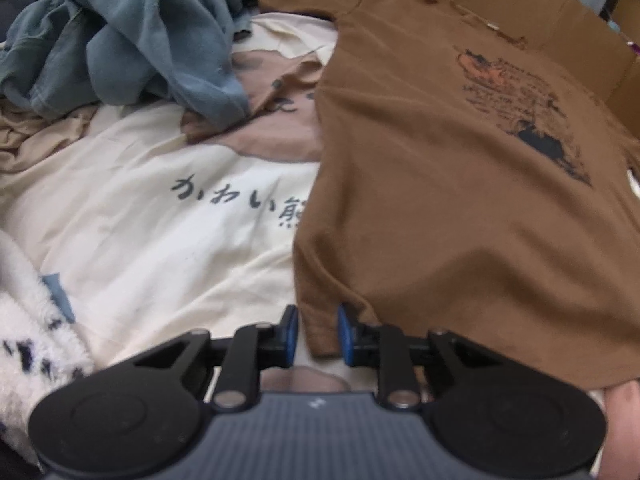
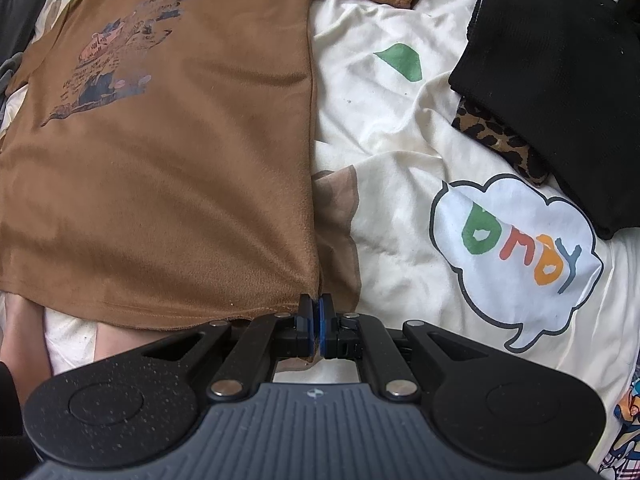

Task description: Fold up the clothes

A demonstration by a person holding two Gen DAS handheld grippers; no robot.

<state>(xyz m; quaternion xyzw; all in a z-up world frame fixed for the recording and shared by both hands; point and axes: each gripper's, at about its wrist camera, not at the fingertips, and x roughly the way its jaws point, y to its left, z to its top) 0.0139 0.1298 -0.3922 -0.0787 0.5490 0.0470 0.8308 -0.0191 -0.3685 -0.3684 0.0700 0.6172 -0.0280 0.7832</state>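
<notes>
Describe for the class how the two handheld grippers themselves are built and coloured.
Both look alike. The left gripper and right gripper each have a grey ribbed body with a small white mark, two round black discs at the sides, black linkage bars with silver rivets, and black fingers faced with blue pads. No cables or sleeves show.
</notes>
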